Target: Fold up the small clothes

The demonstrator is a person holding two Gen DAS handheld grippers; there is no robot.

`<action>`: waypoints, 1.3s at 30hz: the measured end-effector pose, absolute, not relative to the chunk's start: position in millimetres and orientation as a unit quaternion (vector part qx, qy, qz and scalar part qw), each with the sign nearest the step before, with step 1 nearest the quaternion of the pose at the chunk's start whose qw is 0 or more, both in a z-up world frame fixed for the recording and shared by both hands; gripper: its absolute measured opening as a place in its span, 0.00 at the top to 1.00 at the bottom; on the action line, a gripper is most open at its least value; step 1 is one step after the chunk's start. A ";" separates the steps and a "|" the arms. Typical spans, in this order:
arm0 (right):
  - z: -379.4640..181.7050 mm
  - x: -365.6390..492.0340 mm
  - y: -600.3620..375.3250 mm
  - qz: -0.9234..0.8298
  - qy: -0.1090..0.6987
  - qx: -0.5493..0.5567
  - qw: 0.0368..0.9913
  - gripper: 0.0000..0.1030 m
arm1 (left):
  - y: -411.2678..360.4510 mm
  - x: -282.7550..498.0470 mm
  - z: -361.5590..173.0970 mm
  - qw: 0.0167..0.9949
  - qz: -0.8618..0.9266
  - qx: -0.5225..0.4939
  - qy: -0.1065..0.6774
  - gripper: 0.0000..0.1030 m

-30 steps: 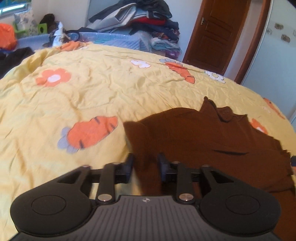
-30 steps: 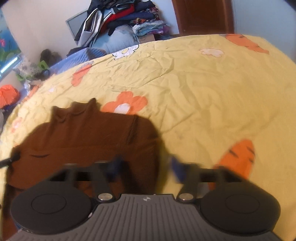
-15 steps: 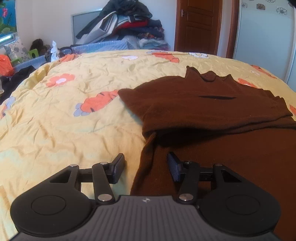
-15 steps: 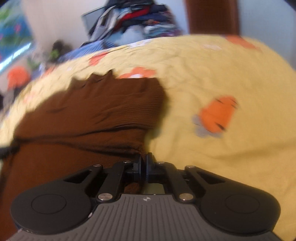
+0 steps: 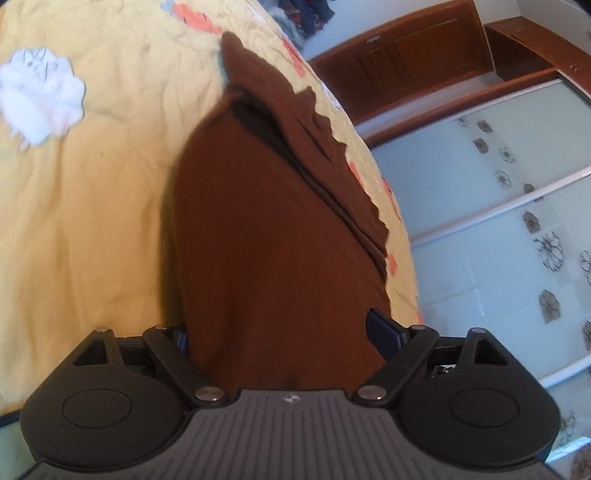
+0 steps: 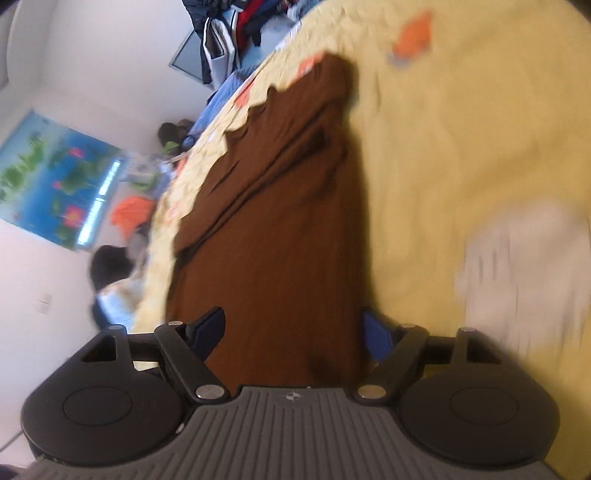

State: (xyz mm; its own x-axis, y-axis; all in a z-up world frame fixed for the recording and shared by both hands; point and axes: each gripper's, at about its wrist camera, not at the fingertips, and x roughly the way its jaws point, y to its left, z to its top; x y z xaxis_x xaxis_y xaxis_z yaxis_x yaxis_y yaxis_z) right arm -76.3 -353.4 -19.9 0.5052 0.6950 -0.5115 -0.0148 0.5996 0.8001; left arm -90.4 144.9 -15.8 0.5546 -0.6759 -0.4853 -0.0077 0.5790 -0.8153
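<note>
A brown knit garment point(image 5: 266, 236) lies on the yellow bedspread point(image 5: 81, 206), its upper part folded over itself. In the left wrist view the cloth runs between the wide-open fingers of my left gripper point(image 5: 280, 334). The garment also shows in the right wrist view point(image 6: 280, 236), running between the open fingers of my right gripper point(image 6: 291, 325). Both views are rolled sideways. Neither gripper pinches the cloth.
The bedspread point(image 6: 461, 147) has orange and white flower prints. A wooden door point(image 5: 406, 62) and a sliding wardrobe point(image 5: 498, 221) stand beyond the bed. A clothes pile point(image 6: 229, 33) and a picture on the wall point(image 6: 55, 177) lie beyond the far side.
Both grippers rolled sideways and moved in over the garment's lower part. The right gripper went from shut to open. The left gripper opened wider.
</note>
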 end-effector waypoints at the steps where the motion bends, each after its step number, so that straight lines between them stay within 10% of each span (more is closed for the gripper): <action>1: -22.1 -85.1 -351.9 0.235 0.445 0.390 0.771 0.23 | 145.6 -93.9 -16.5 0.778 -0.219 -0.408 0.425 0.14; 29: -19.0 -151.6 -328.5 0.274 0.447 0.388 0.758 0.14 | 171.1 -156.7 -21.2 0.754 -0.247 -0.404 0.456 0.16; 35: -18.6 -154.0 -322.5 0.275 0.452 0.386 0.756 0.15 | 168.3 -160.0 -21.1 0.757 -0.224 -0.384 0.478 0.64; 39: -23.3 -157.4 -326.3 0.264 0.456 0.395 0.753 0.38 | 165.1 -167.9 -23.9 0.761 -0.215 -0.369 0.489 0.84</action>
State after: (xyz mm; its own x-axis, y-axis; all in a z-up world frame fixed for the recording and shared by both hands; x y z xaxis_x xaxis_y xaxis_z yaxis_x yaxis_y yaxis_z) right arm -157.4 -326.3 -23.3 0.4445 0.7580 -0.4773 -0.0381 0.5483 0.8354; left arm -167.9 165.1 -23.9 0.4293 -0.6886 -0.5844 -0.0331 0.6346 -0.7721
